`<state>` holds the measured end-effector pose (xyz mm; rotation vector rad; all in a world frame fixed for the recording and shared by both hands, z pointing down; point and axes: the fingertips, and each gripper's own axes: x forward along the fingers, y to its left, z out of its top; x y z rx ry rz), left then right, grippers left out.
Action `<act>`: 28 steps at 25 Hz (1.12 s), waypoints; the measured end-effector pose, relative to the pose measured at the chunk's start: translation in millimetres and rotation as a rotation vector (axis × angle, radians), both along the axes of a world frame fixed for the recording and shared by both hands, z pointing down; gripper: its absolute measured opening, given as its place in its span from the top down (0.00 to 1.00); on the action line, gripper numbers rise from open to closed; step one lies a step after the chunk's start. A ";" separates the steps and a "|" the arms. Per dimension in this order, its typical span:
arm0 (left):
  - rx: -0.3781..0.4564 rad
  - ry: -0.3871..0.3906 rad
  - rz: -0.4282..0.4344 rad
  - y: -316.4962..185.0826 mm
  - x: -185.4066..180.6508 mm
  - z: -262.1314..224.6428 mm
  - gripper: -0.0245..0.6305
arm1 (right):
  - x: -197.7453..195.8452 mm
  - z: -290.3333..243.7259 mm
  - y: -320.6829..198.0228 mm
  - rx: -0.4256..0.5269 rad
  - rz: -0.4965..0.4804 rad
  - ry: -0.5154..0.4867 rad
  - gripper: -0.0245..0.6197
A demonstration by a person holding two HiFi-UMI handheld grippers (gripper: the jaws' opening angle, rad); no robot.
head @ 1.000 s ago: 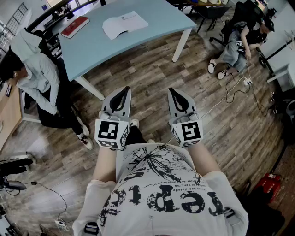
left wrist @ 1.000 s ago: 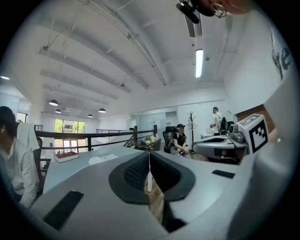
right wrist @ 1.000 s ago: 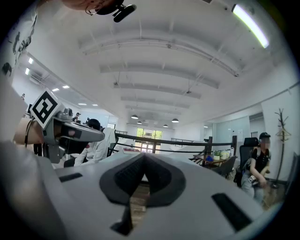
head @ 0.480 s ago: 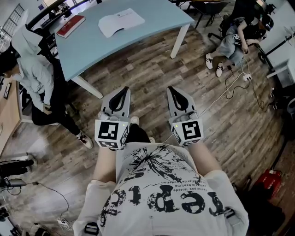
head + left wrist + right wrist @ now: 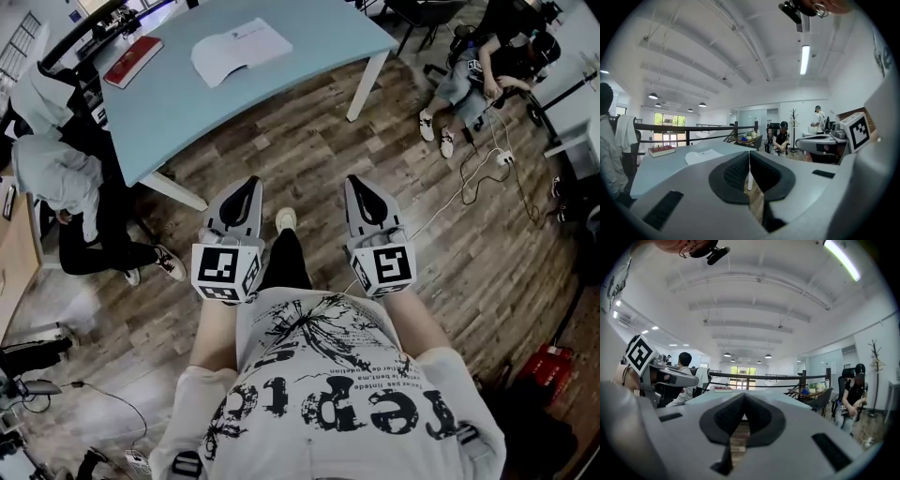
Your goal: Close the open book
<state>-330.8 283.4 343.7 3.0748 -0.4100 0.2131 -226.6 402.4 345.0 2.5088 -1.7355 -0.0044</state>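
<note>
The open book (image 5: 239, 49) lies white and spread flat on the light-blue table (image 5: 281, 84), well ahead of both grippers. In the left gripper view the open book (image 5: 704, 155) shows low over the jaws. My left gripper (image 5: 248, 184) and right gripper (image 5: 361, 184) are held side by side over the wooden floor, short of the table's near edge. Both are shut with nothing between the jaws, which meet at the tips in the left gripper view (image 5: 749, 154) and the right gripper view (image 5: 743, 397).
A red book (image 5: 131, 61) lies at the table's far left. A person (image 5: 56, 173) crouches left of the table beside its white leg (image 5: 173, 192). Another person (image 5: 483, 61) sits at the far right, with cables (image 5: 478, 178) across the floor.
The table and open book have drawn closer and slid left in the head view as I walk forward. Both grippers stay shut. The person at the left has bent lower.
</note>
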 end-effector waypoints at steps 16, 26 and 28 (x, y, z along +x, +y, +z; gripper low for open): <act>-0.027 0.027 -0.019 -264.8 173.2 -10.0 0.93 | 182.6 -11.7 -262.4 -0.020 -0.003 0.028 0.95; -0.047 0.012 -0.101 -353.7 210.4 -8.9 0.93 | 231.2 -11.8 -372.9 -0.021 -0.101 0.016 0.95; -0.049 0.006 -0.125 -364.3 218.6 -4.6 0.93 | 242.4 -8.3 -389.8 -0.018 -0.132 0.013 0.95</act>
